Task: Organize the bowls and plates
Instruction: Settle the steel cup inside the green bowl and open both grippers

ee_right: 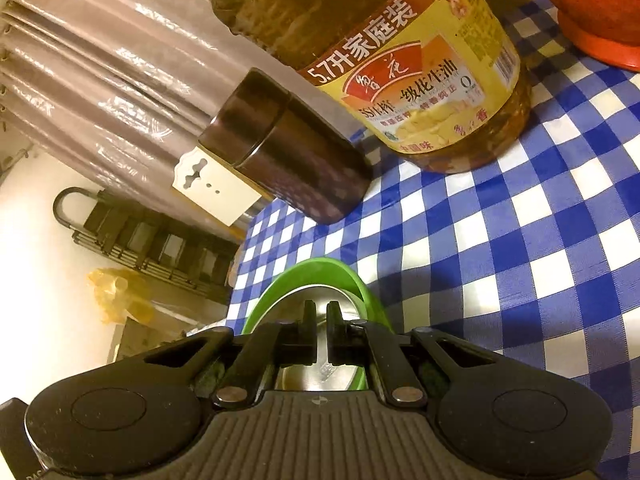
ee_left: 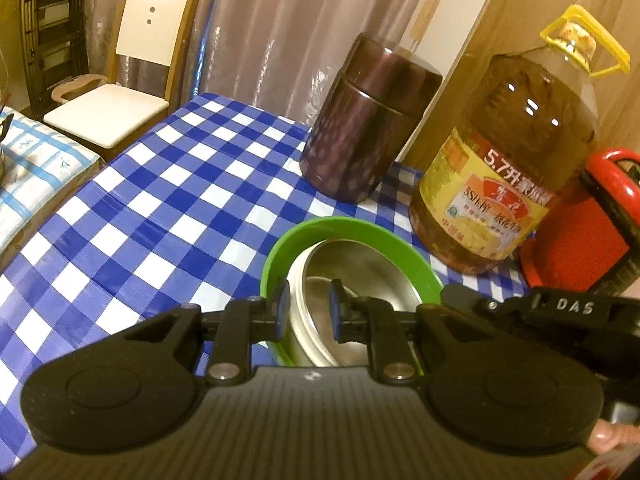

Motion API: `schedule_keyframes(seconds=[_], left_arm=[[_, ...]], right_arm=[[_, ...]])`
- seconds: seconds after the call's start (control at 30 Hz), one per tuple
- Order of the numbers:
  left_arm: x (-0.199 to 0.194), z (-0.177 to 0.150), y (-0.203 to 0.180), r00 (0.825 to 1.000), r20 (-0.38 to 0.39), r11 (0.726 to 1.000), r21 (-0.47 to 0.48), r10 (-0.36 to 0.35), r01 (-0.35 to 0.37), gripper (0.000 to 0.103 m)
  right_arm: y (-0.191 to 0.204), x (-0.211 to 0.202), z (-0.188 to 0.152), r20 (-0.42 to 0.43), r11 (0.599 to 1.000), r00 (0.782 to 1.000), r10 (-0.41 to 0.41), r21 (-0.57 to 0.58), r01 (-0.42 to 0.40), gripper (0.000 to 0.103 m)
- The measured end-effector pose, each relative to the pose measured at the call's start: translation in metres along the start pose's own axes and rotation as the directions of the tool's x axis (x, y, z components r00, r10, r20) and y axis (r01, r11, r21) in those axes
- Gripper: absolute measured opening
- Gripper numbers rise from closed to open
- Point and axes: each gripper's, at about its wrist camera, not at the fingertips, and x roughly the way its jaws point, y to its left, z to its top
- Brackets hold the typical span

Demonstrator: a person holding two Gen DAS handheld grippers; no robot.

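On a table covered by a blue-and-white checked cloth (ee_left: 168, 200), a steel bowl (ee_left: 356, 280) sits nested inside a green bowl (ee_left: 276, 256), the pair resting near the table's close edge in front of both cameras. The left gripper (ee_left: 310, 312) has its two blue-padded fingers (ee_left: 285, 304) straddling the near wall of the steel bowl, one pad outside its pale rim and one inside, closed tight on that rim. In the right wrist view the right gripper (ee_right: 318, 334) reaches over the same nested pair, its fingers drawn almost together with only a thin slit between them; they stand above the steel bowl's (ee_right: 320, 308) shiny surface, and nothing can be seen clamped between them. The green bowl's (ee_right: 320, 270) rim curves around beyond the fingertips. Behind the bowls stands a dark brown lidded canister (ee_left: 364, 120), and just beside it, to the right in the left wrist view, a large bottle of cooking oil (ee_left: 508, 152) with a yellow cap handle and a yellow-and-red label. A red object (ee_left: 576, 232) stands at the far right, close to the bottle. Beyond the table hang pale curtains (ee_left: 280, 20), with a white-and-wood chair (ee_left: 128, 64) at the left. A fingertip (ee_left: 604, 436) shows at the lower right edge.
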Motion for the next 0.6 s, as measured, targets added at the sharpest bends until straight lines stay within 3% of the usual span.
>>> schedule_keyframes(seconds=[0.4, 0.47, 0.53, 0.6], left_arm=[[0.009, -0.003, -0.014, 0.998, -0.011, 0.989, 0.141, 0.055, -0.053, 0.017], [0.004, 0.000, -0.012, 0.998, 0.010, 0.990, 0.127, 0.056, -0.057, 0.017], [-0.002, 0.004, -0.006, 0.998, 0.040, 0.994, 0.096, 0.042, -0.046, 0.017], [-0.005, 0.007, 0.000, 0.996, 0.060, 0.996, 0.061, 0.065, -0.069, 0.017]], right_arm=[[0.002, -0.005, 0.002, 0.023, 0.994, 0.997, -0.076, -0.074, 0.078, 0.008], [0.003, -0.006, 0.002, 0.025, 0.993, 0.997, -0.078, -0.083, 0.080, 0.014], [0.003, -0.008, 0.002, 0.028, 0.994, 0.997, -0.071, -0.081, 0.073, 0.034], [0.004, -0.010, 0.003, 0.038, 0.994, 0.997, -0.068, -0.080, 0.071, 0.043]])
